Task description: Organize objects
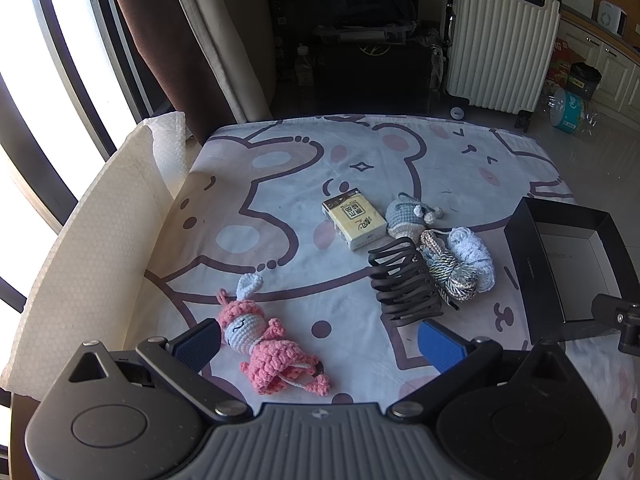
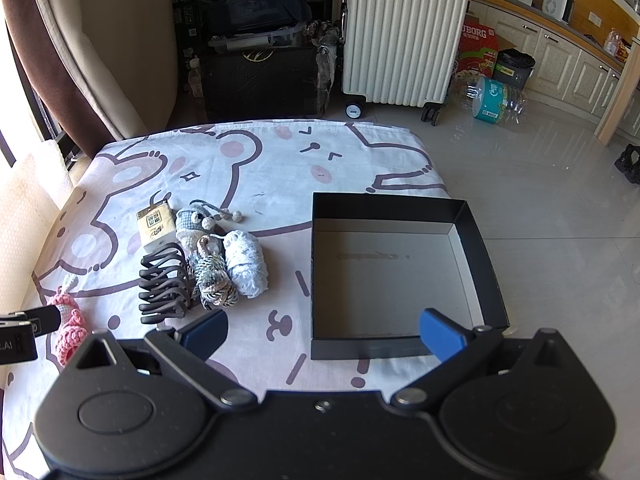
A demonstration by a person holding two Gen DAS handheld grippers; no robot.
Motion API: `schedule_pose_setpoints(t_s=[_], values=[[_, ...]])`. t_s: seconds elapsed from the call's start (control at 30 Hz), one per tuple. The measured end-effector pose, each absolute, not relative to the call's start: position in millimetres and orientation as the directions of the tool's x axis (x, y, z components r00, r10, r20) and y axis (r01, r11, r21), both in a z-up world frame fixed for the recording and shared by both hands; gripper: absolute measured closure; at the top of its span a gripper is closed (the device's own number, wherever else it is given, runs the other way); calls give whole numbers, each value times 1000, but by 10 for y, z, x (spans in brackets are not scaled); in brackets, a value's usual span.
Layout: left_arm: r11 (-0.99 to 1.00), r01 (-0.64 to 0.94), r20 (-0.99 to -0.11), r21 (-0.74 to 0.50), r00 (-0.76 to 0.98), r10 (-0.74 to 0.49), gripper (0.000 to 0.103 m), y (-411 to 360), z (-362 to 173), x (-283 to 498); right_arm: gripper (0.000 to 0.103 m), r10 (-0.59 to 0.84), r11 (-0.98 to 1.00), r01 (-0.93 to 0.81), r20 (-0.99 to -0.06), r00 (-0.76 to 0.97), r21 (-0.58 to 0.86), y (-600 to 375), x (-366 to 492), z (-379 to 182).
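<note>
Six small things lie loose on the bench (image 2: 256,168), which is covered by a cartoon-bear cloth, and an empty black box (image 2: 392,276) waits open at its right side. Nearest the left gripper (image 1: 320,338) is a pink crochet doll (image 1: 268,344), lying between its jaws, which stand wide apart and touch nothing. The right gripper (image 2: 324,332) hangs over the near rim of the box, its jaws likewise spread and empty. In the middle sit a yellow tissue pack (image 1: 355,218), a grey crochet toy (image 1: 408,216), a dark hair claw (image 1: 400,280), a coil of twisted cord (image 1: 452,276) and a pale blue yarn bundle (image 1: 472,260), the last four crowded together and touching. The doll looks light and soft, so it should squash under the pads; its round head or thick body seems the surest hold, not the thin limbs or the ear loop. The claw is probably stiff, springy plastic that could slip or snag the cord beside it. The tissue pack likely yields but keeps its shape across the short sides. Its print is Chinese and too small to read. Beyond the bench, a red carton by the white suitcase (image 2: 404,36) reads "UBORG", the first letters hidden.
</note>
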State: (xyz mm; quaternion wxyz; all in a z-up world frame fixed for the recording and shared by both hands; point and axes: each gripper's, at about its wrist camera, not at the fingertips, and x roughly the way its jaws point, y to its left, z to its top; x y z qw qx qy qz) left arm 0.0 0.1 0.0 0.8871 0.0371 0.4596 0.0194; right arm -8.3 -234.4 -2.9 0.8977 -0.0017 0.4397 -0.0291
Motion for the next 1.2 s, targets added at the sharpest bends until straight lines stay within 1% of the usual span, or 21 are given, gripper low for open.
schedule_pose_setpoints(t_s=[1.2], values=[[996, -1, -816, 84, 574, 69, 0, -16, -50, -29, 0, -57, 998, 53, -792, 608, -30, -2359, -81, -39]])
